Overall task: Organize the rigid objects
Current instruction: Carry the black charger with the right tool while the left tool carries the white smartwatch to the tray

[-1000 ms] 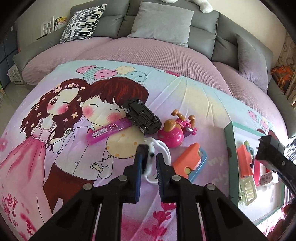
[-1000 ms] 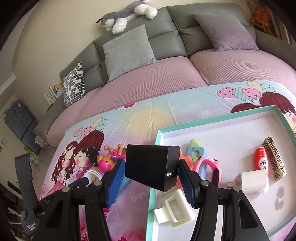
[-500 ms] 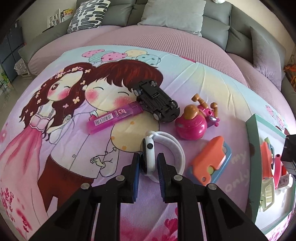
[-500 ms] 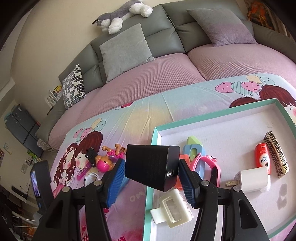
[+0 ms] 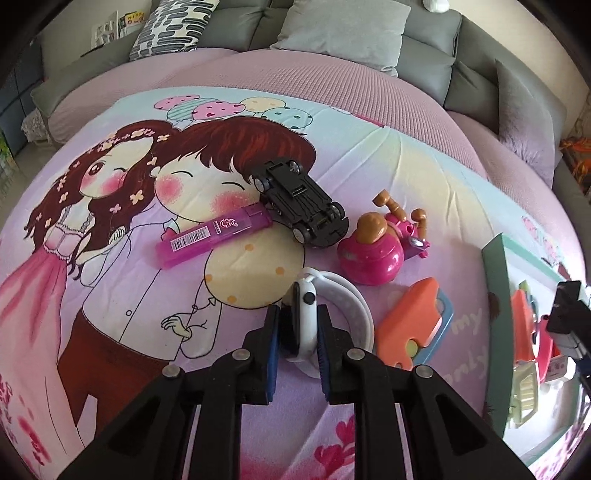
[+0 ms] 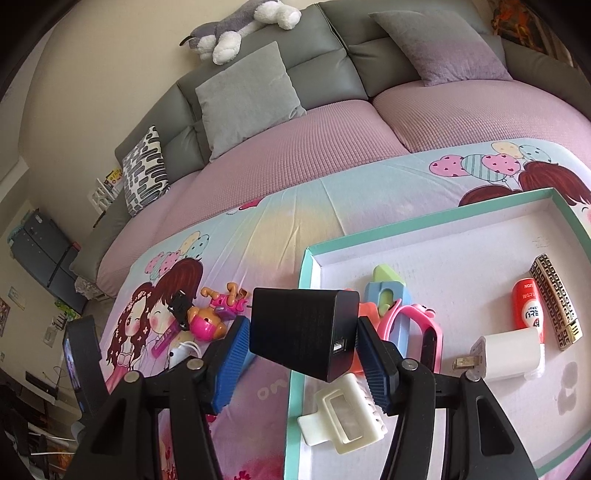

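On the cartoon-print sheet (image 5: 122,295) spread over the sofa, my left tongs (image 5: 297,341) were closed on the white smartwatch (image 5: 307,317), both blue pads pressed against the sides of its case, with its white band looping out to the right on the sheet. Just beyond the watch lay a translucent pink lighter (image 5: 214,236), its far end touching an upside-down black toy car (image 5: 301,199). To the right of the car sat a pink toy figure with a brown head (image 5: 373,251), and nearer me, beside the watch band, an orange and blue plastic piece (image 5: 412,325). My right tongs (image 6: 304,360) stood partly open around a black charger block (image 6: 303,332), gripped between the ridged blue pads and held over the left wall of the teal-rimmed tray (image 6: 417,225). Inside the tray I could see a cream hair claw clip (image 6: 343,417) near the front left, a pink wristband (image 6: 417,328) with a blue and green piece (image 6: 386,291) behind it, a white plug adapter (image 6: 511,354), a red and white tube (image 6: 528,310) and a gold-and-black patterned lighter (image 6: 557,301) against the right side. Grey cushions (image 6: 247,99) and a plush dog (image 6: 236,33) rested along the sofa back.
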Available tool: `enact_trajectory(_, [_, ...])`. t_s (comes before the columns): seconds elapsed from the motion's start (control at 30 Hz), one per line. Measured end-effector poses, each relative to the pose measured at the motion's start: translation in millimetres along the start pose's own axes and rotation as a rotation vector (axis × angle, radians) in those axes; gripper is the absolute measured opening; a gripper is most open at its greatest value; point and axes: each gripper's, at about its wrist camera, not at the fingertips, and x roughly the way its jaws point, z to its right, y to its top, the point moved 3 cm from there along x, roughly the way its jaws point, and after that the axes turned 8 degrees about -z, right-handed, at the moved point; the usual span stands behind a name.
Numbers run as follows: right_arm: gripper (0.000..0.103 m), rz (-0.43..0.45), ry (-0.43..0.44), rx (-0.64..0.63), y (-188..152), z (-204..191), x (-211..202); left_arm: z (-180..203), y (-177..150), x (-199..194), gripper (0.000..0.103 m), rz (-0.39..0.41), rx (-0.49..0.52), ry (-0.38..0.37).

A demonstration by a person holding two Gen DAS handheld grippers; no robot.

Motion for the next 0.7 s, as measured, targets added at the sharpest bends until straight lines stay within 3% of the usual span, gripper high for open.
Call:
enact_trajectory(0.23, [0.061, 0.004, -0.001, 0.014, 1, 5, -3, 2, 3, -24, 0.016, 0.063, -0.019, -0.062])
enact_trajectory(0.47, [0.061, 0.035, -0.008, 0.028, 6, 15, -17, 29, 5, -64, 0.016, 0.163, 0.037, -0.129])
enact_trajectory(0.6, [0.061, 0.070, -0.080, 0.061, 12, 38, -31, 58, 5, -70, 0.016, 0.174, 0.091, -0.203])
enact_trajectory(0.7, [0.061, 0.085, -0.135, 0.117, 16, 63, -39, 79, 2, -67, 0.016, 0.158, 0.130, -0.219])
